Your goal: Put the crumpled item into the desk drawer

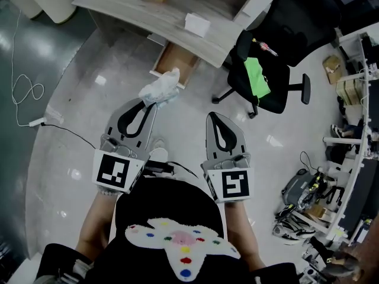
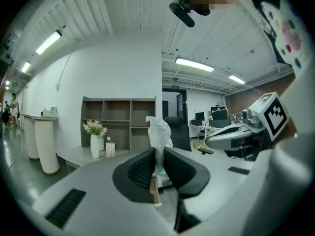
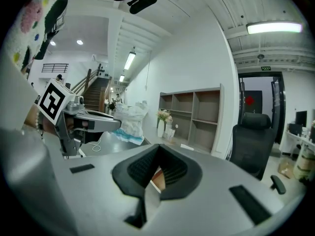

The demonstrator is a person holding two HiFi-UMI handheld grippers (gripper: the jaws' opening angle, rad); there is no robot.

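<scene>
Left gripper [image 1: 153, 101] jaws clamped on the crumpled white bag [image 1: 161, 86], bag sticking up out past the tips. Bag held in the air over the floor, just short of the open drawer [image 1: 173, 61] under the desk [image 1: 148, 10]. Right gripper [image 1: 217, 118] jaws together, nothing between them, beside the left one. Black chair [image 1: 266, 76] off to the right.
</scene>
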